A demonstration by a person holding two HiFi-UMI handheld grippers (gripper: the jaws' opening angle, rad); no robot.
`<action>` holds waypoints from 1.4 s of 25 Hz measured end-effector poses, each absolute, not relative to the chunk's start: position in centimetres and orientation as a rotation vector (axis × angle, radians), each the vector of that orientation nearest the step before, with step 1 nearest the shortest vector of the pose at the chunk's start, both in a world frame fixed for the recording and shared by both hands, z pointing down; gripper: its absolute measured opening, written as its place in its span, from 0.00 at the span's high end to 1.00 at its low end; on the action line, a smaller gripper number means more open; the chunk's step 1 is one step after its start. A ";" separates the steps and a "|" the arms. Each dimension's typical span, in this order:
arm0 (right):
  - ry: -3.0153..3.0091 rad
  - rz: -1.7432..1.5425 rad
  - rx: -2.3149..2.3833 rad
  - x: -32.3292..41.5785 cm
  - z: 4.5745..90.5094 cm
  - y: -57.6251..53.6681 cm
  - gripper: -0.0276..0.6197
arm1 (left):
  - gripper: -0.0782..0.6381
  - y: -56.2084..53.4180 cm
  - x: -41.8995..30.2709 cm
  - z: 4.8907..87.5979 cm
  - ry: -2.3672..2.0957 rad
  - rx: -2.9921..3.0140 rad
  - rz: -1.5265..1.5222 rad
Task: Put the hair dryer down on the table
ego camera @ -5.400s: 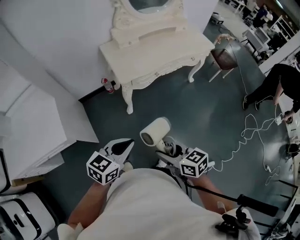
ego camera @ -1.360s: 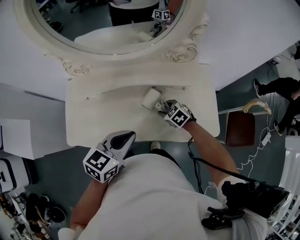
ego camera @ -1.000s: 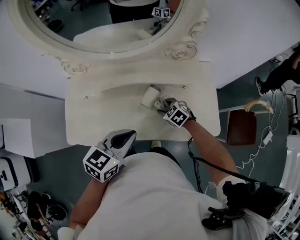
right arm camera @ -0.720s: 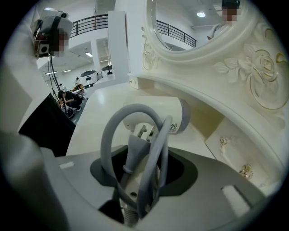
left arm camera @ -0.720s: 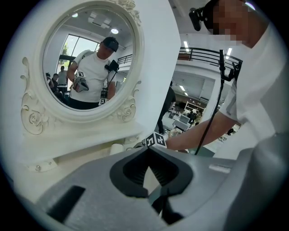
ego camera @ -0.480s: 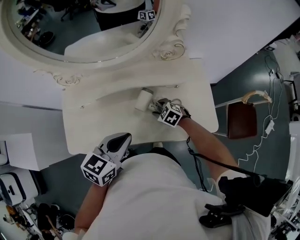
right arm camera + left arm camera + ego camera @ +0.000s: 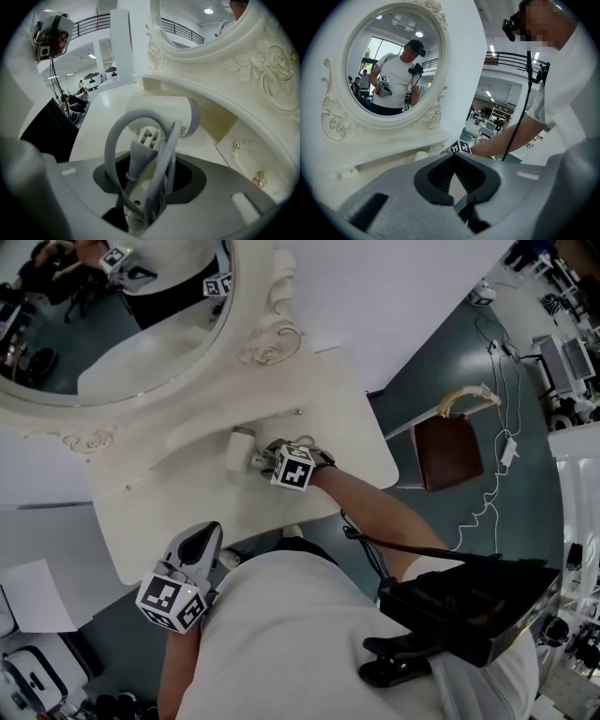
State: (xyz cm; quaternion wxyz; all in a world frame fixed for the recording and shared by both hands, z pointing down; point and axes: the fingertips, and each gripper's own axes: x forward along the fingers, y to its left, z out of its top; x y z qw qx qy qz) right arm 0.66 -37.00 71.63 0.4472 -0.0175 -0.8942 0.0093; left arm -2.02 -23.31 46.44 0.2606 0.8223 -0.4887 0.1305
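The white hair dryer (image 7: 238, 450) lies on its side on the cream dressing table (image 7: 178, 512), its barrel toward the mirror. My right gripper (image 7: 263, 461) is shut on its handle, and the grey cord and plug (image 7: 140, 154) are bundled between the jaws too. In the right gripper view the barrel (image 7: 164, 115) rests on the tabletop just ahead of the right gripper (image 7: 151, 157). My left gripper (image 7: 208, 536) hangs shut and empty at the table's near edge, close to my body. Seen from the left gripper (image 7: 454, 157), the jaw tips meet with nothing in them.
An oval mirror (image 7: 112, 324) in a carved frame rises at the back of the table, with small drawers (image 7: 243, 154) under it. A brown chair (image 7: 448, 452) stands on the floor to the right, beside white cables (image 7: 502, 456). A black device (image 7: 469, 601) hangs at my waist.
The dryer, earlier carried over the floor, now lies on the dressing table with my right gripper still on it. The head view has swung, shifting everything left. Neither gripper has moved lately.
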 end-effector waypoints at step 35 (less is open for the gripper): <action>-2.383 0.012 0.106 2.1 67.1 -37.5 0.37 | 0.89 -21.0 -0.4 47.0 -1.287 2.214 0.317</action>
